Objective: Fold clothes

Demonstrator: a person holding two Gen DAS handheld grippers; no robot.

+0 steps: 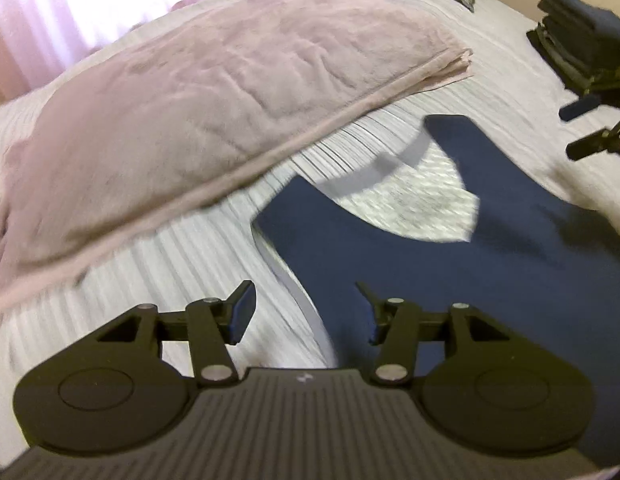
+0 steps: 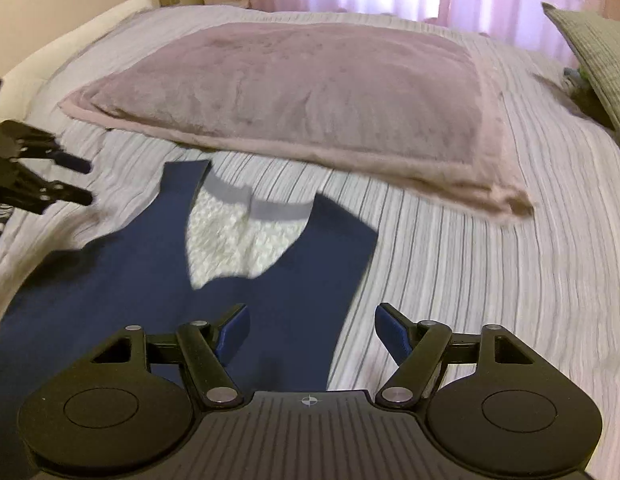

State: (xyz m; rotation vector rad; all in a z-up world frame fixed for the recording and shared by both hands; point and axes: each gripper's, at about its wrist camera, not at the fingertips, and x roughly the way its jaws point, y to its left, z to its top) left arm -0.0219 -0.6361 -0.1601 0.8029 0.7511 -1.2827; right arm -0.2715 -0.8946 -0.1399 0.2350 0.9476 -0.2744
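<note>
Left wrist view looks down over the left gripper [image 1: 306, 312], whose two black fingers [image 1: 242, 312] stand spread wide with nothing between them. A navy blue sleeveless garment with a pale grey neckband and a light inner lining [image 1: 489, 280] lies flat on the striped white bedspread [image 1: 170, 256], neck end pointing away from the camera. Its armhole edge runs up through the gap between the fingers: the left finger hangs over bare bedspread, just beside the cloth, while the right finger is over the navy fabric; contact cannot be told. Beyond the garment a folded dusty-pink plush blanket [image 1: 214, 92] rests on the bed, apart from the garment. At the far right of this view a dark stack of folded clothes [image 1: 581, 36] sits on the bed, and the right gripper [image 1: 577, 130] shows there with its tips apart. From the right wrist view, the right gripper's blue-padded fingers [image 2: 393, 332] are likewise spread and empty; the left one is over the navy cloth near its side edge, the right one over bare bedspread. A grey-green ribbed pillow [image 2: 597, 60] leans at the bed's far right.
</note>
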